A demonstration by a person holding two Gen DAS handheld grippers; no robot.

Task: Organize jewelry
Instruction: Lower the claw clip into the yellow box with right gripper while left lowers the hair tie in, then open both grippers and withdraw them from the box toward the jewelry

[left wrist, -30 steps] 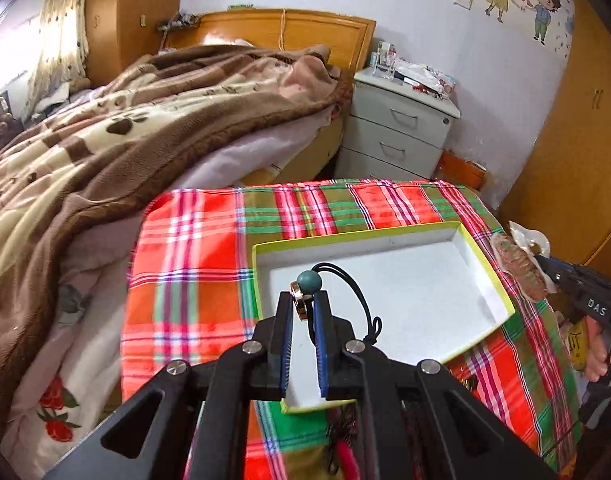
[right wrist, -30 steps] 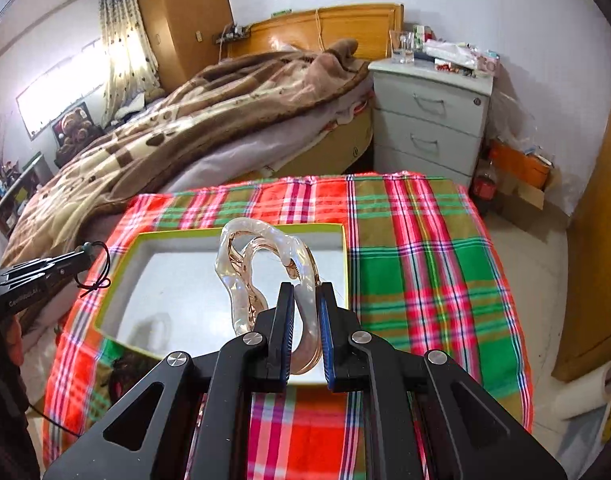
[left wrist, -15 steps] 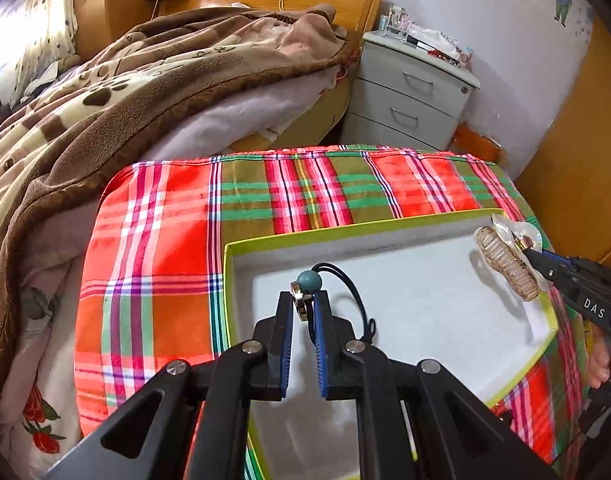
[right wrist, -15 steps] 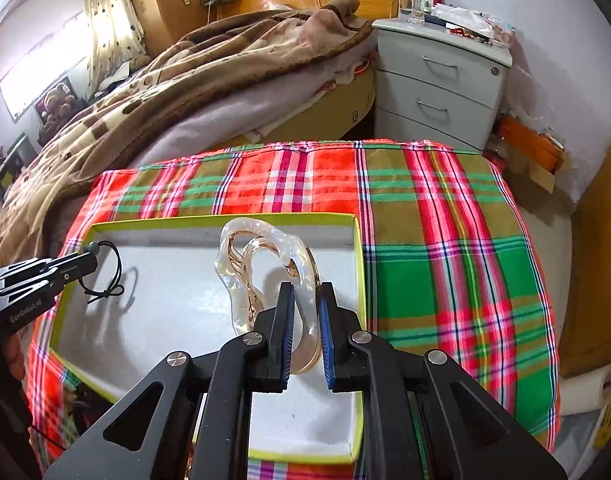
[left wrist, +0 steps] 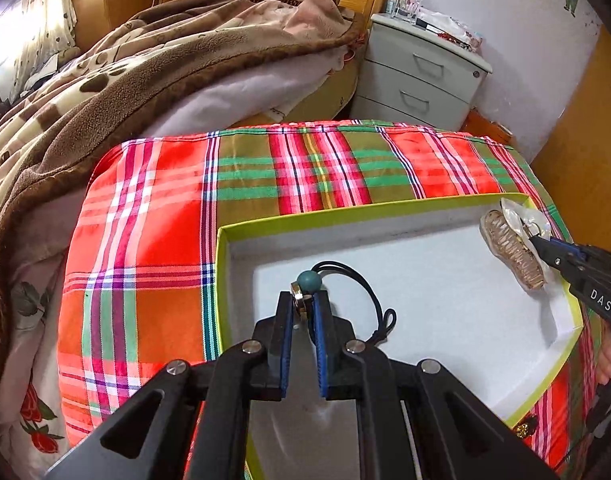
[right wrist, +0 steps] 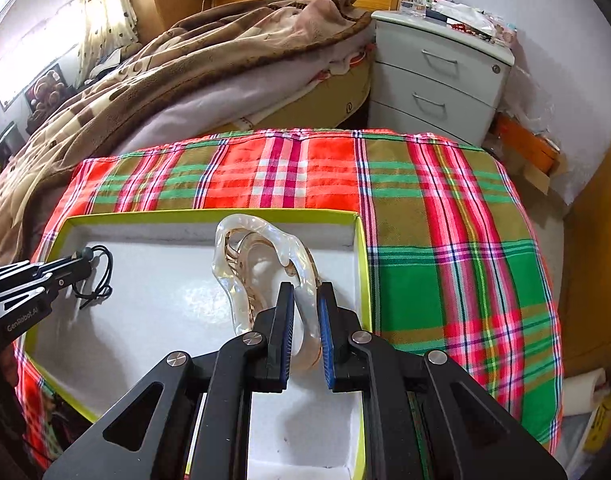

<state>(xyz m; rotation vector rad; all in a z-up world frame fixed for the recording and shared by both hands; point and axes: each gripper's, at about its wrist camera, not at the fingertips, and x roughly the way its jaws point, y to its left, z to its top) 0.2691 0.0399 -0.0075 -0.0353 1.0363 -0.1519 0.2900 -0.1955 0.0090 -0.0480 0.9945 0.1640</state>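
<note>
While both claws hang over the box (left wrist: 405,210), each has its jaws pinched on a piece of jewelry. The left claw (left wrist: 304,308) grips a ring (left wrist: 297,300) with a teal bead (left wrist: 308,281) on top; a black cord (left wrist: 375,304) loops out from the bead to the right and ends in a small knot that dangles above the white floor of the box. From the right wrist view the same claw (right wrist: 79,260) comes in from the left, over the box's left part, with the cord (right wrist: 101,280) hanging below its tips.

The right claw (right wrist: 305,306) is clamped on a clear, glossy clip (right wrist: 261,264) with gold ribs inside it. The clip stands up from the blue pads, curving away toward the far wall of the box, over the box's right part. In the left wrist view that claw (left wrist: 539,242) enters from the right edge and the clip (left wrist: 513,256) shows edge-on above the box's far right corner; whether it touches the floor of the box I cannot tell.

The box is shallow, with a yellow-green rim and white inside (right wrist: 177,312). It sits on a counter covered by a red and green plaid cloth (right wrist: 445,240). Beyond the counter lies a bed with a brown blanket (right wrist: 209,52) heaped on it, and beside the bed stands a pale nightstand (right wrist: 437,84) with two drawers and clutter on its top.
</note>
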